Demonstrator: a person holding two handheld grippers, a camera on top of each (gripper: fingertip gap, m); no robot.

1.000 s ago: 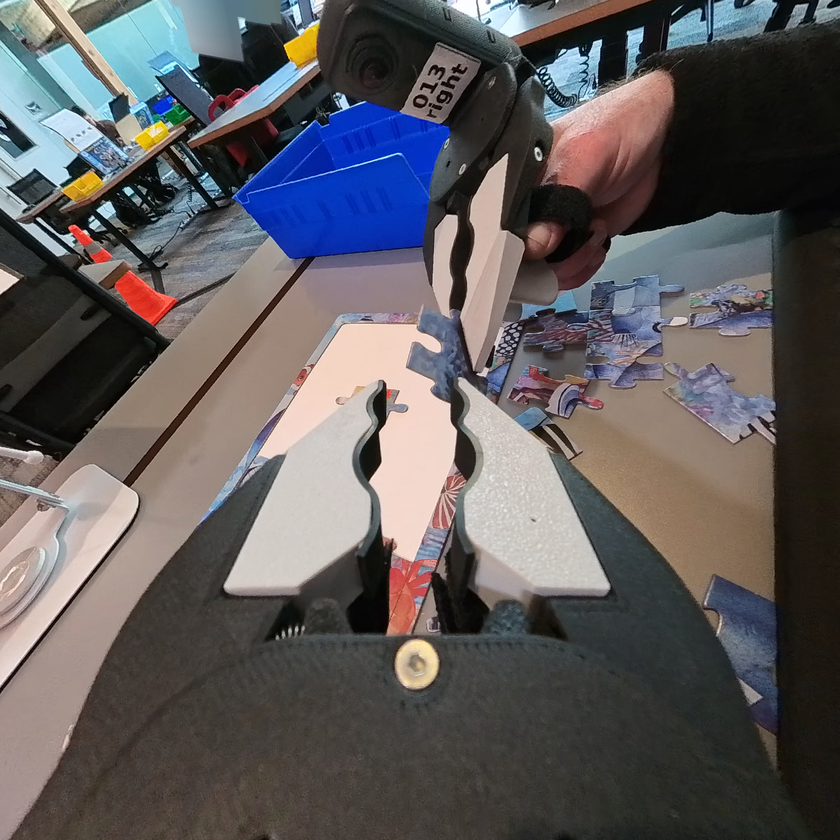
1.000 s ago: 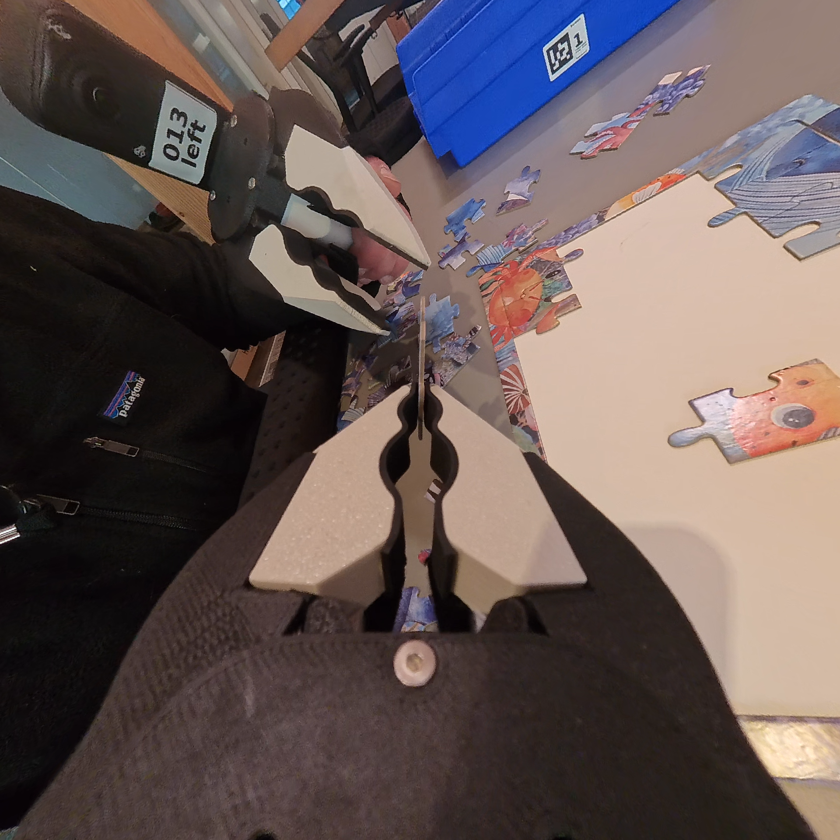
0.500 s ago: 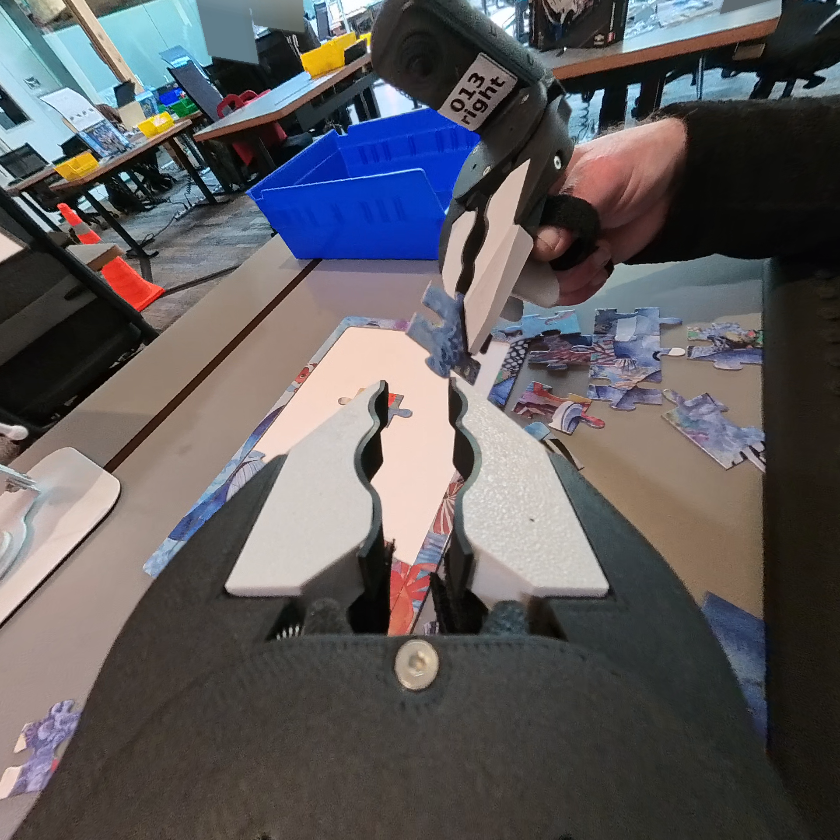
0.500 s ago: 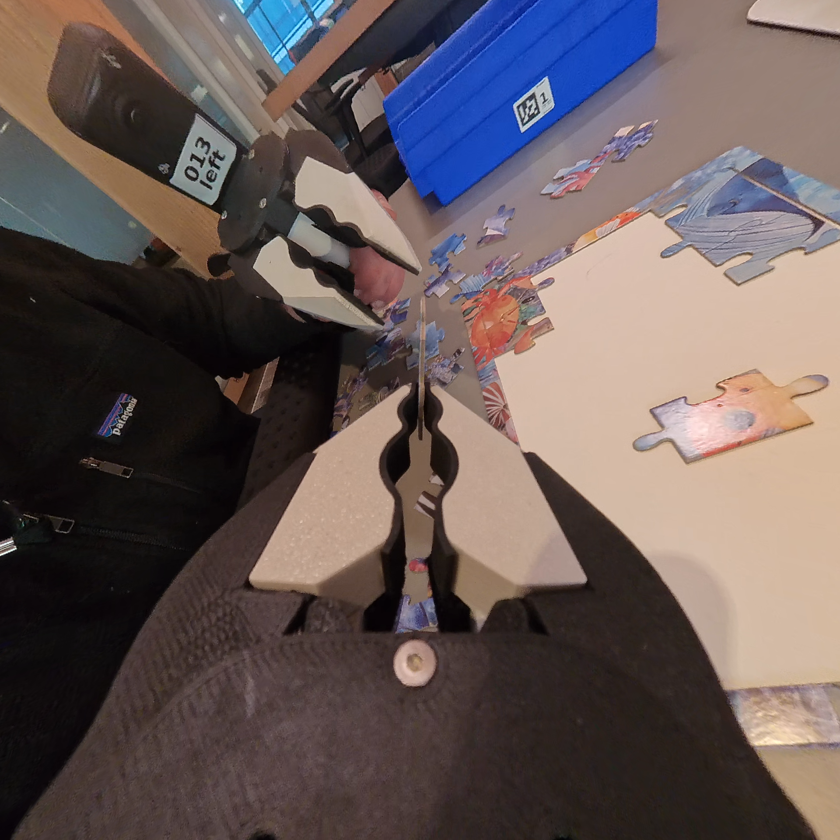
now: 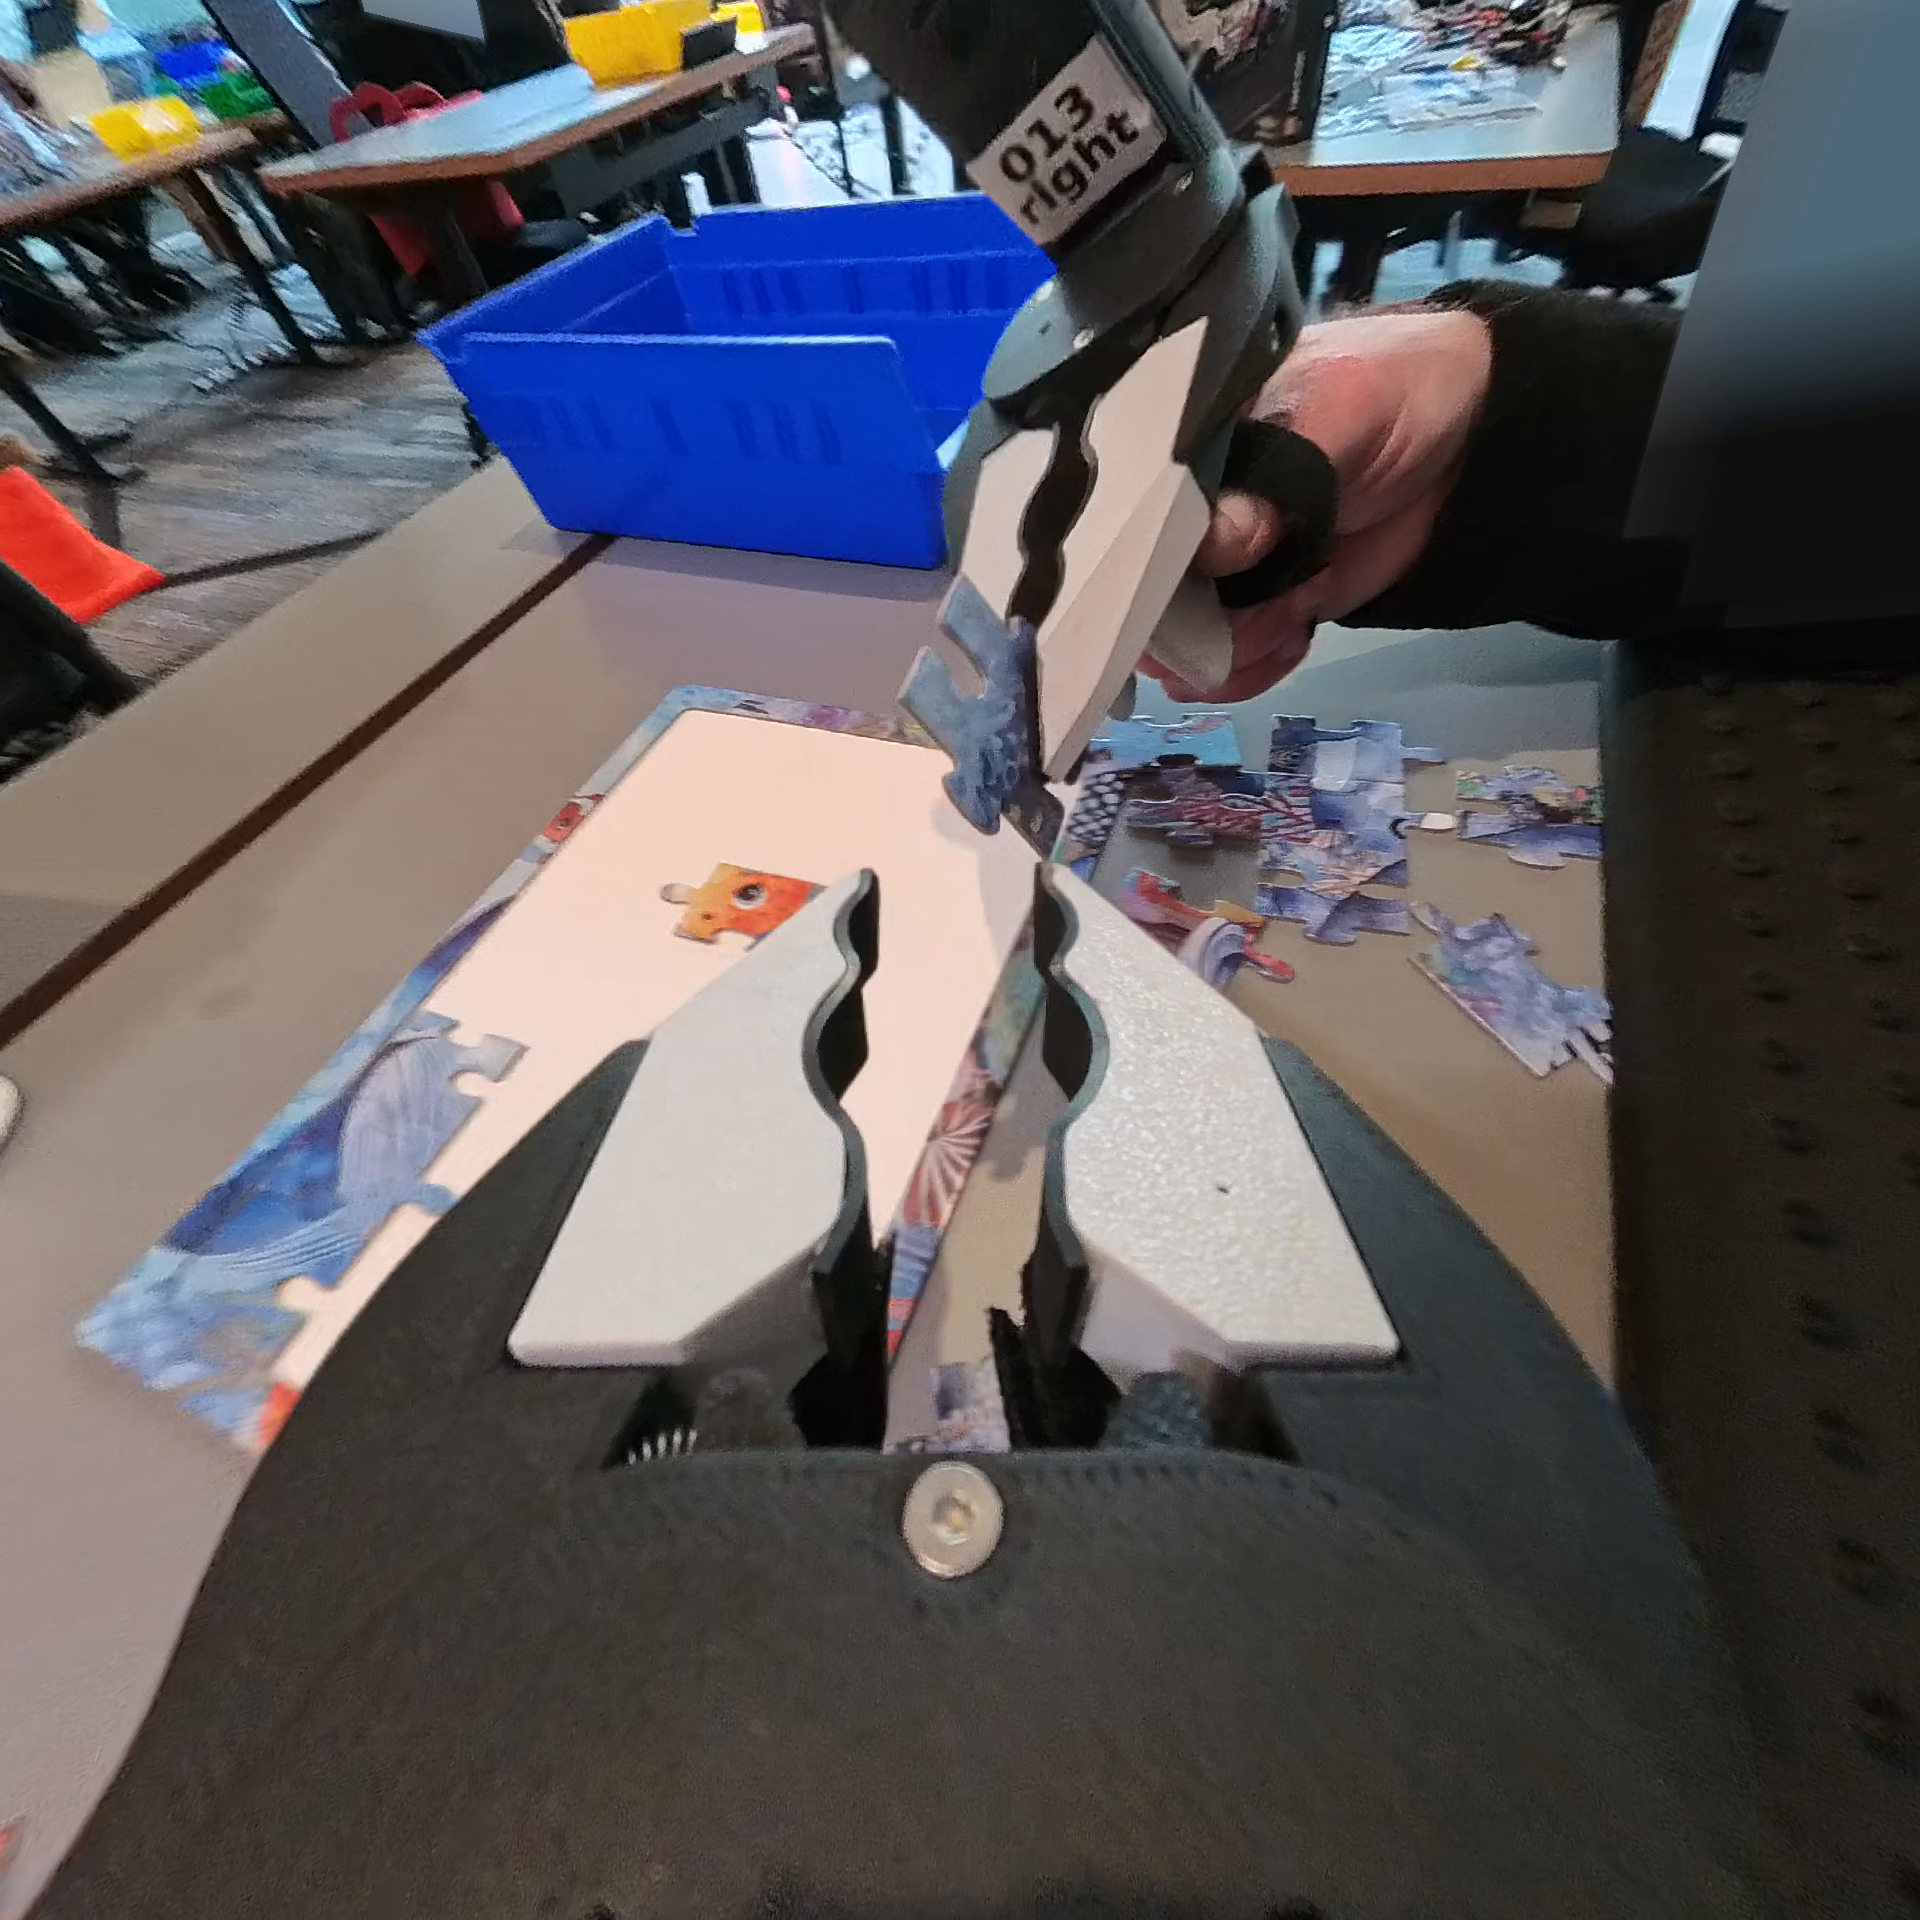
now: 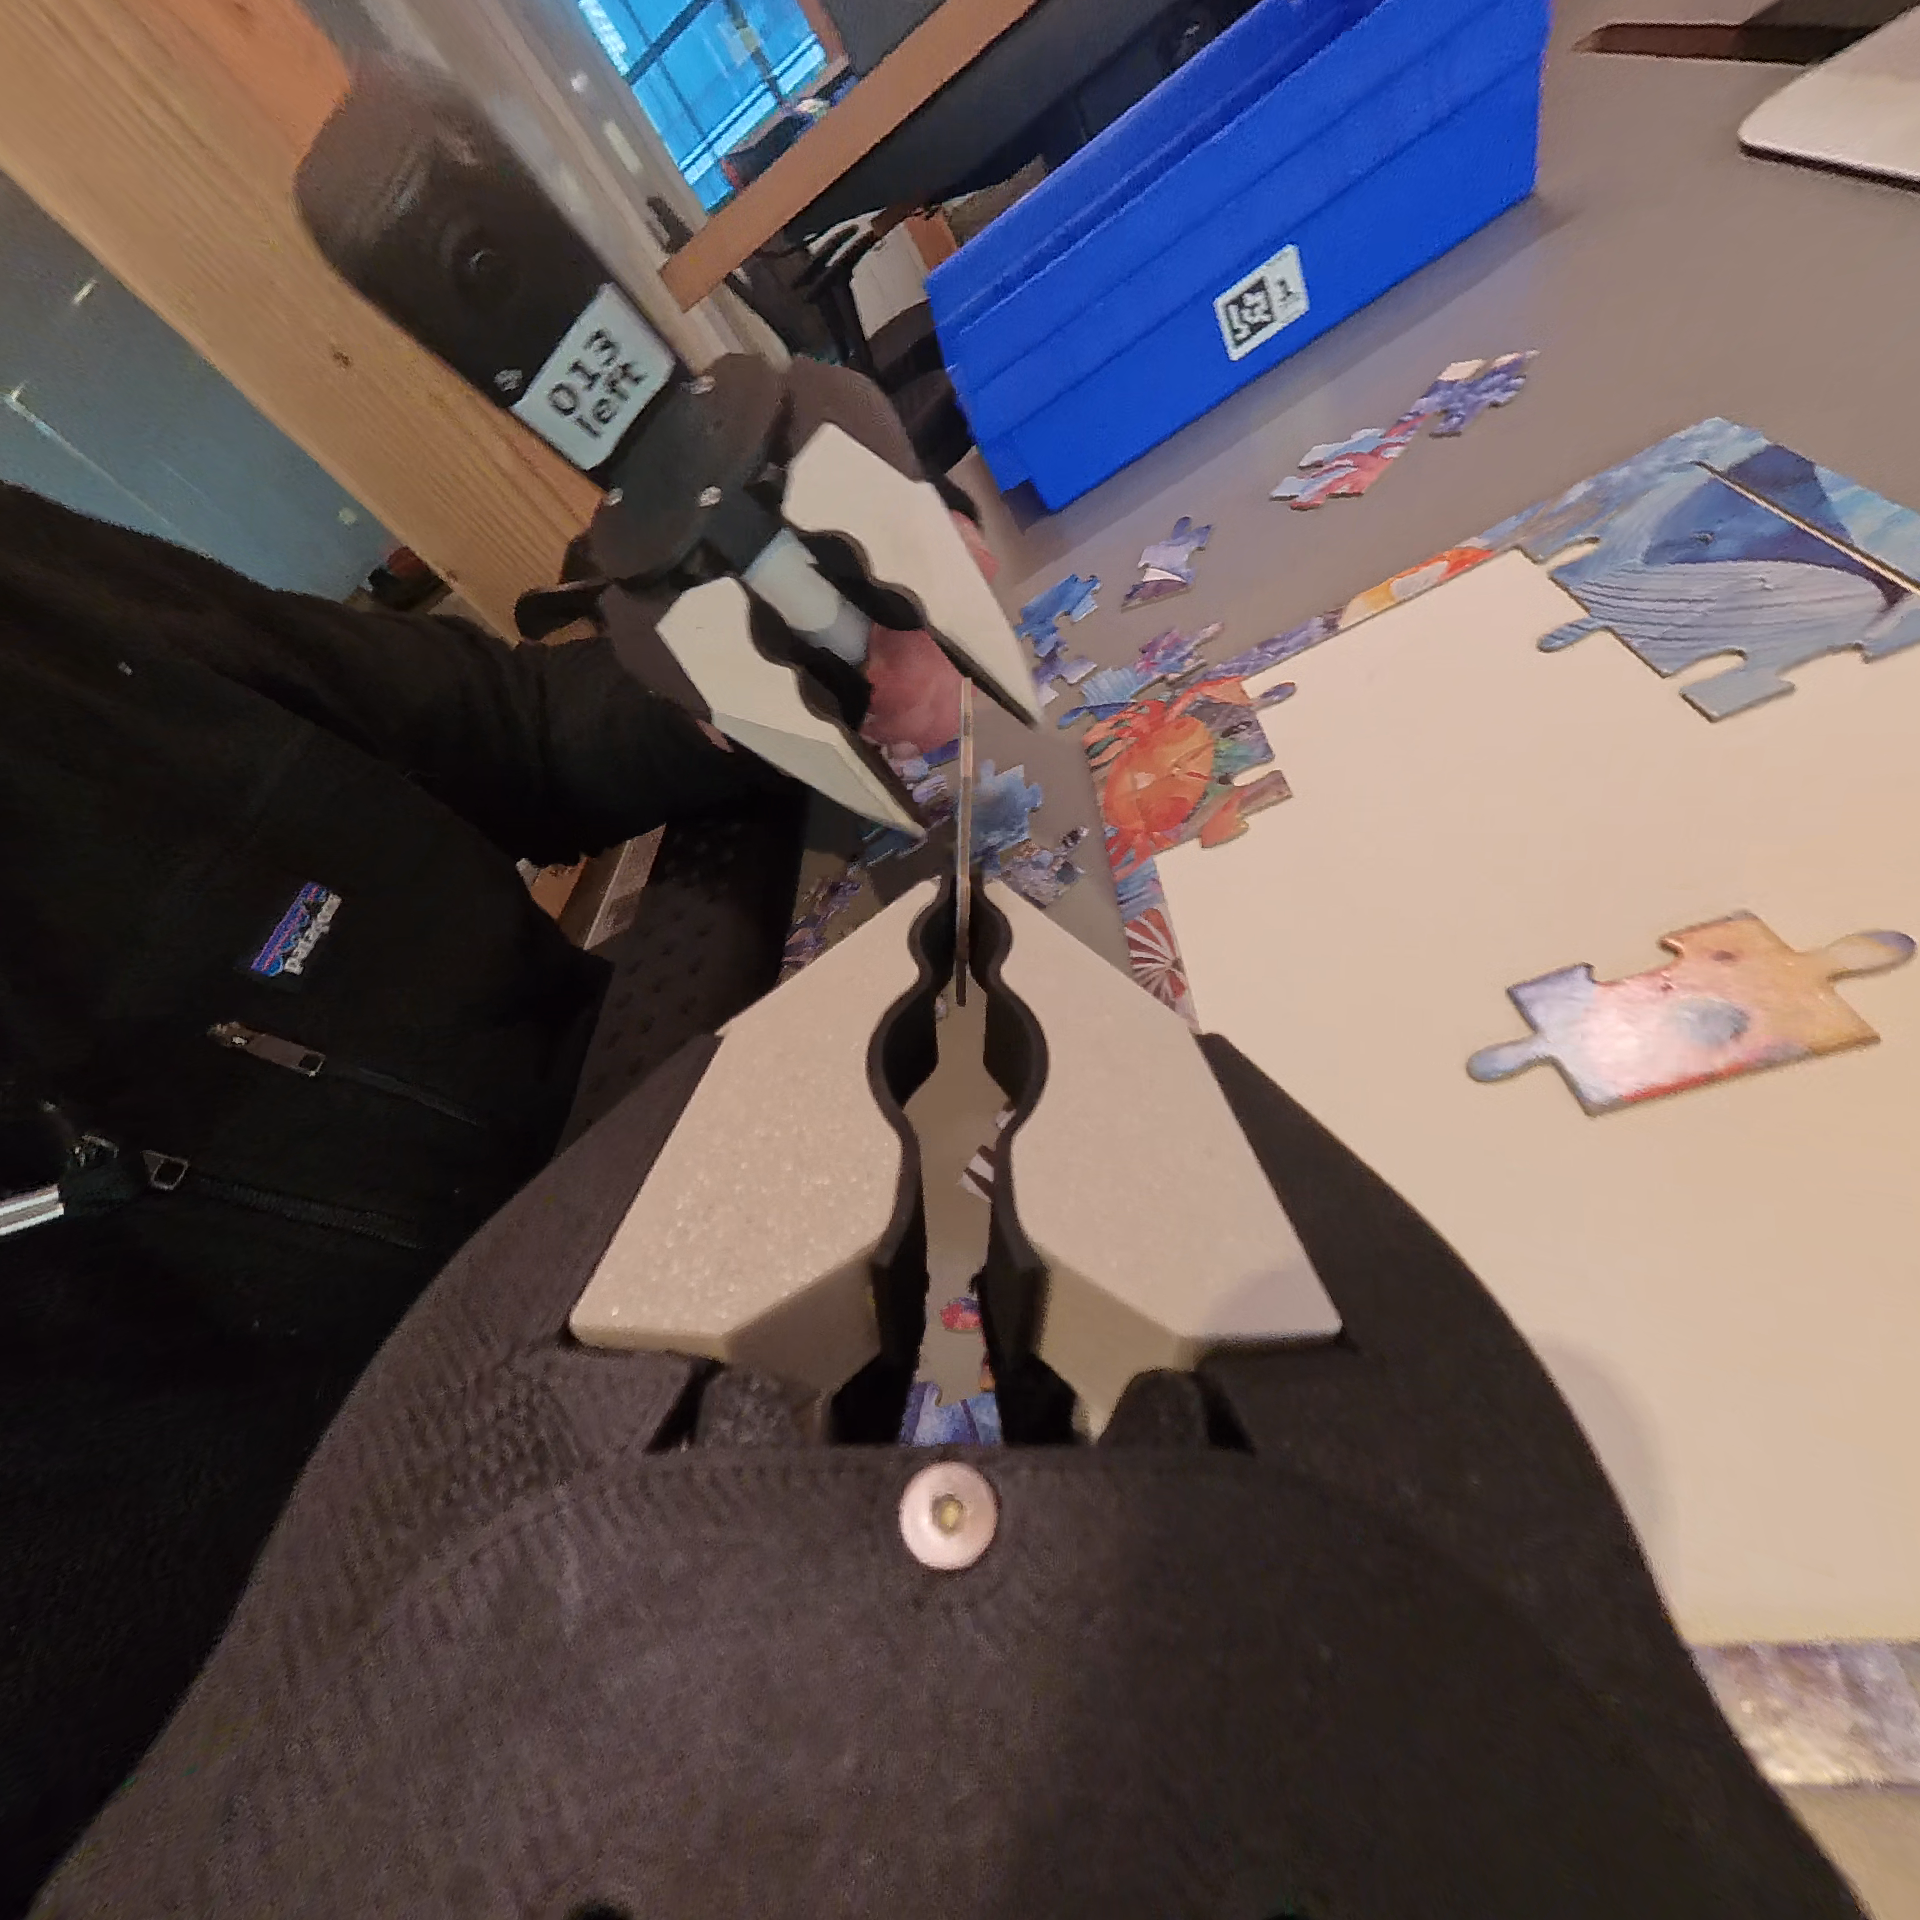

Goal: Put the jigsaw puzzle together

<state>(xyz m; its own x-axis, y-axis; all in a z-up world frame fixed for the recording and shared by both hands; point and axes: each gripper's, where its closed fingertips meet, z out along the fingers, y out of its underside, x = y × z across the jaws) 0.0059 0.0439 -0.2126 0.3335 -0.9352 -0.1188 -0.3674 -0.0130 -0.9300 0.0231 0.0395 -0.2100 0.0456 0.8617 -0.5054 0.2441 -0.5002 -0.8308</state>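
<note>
Grey table (image 5: 312, 727) carries a blue bin (image 5: 727, 416) and the white puzzle board (image 5: 790, 810); the left hand-held gripper (image 5: 956, 894) hangs released above it. Right view: the right hand-held gripper (image 6: 961, 914) is clenched on a blue puzzle piece (image 6: 966, 831) held edge-on, near loose pieces (image 6: 1174, 758).

blue puzzle piece (image 5: 987, 727) hangs edge-up above the white puzzle tray (image 5: 831, 790), orange piece (image 5: 743, 902) inside.

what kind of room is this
Probably a shared lab or workshop: rows of work tables behind, yellow bins on them, a blue storage bin and an orange cone.
</note>
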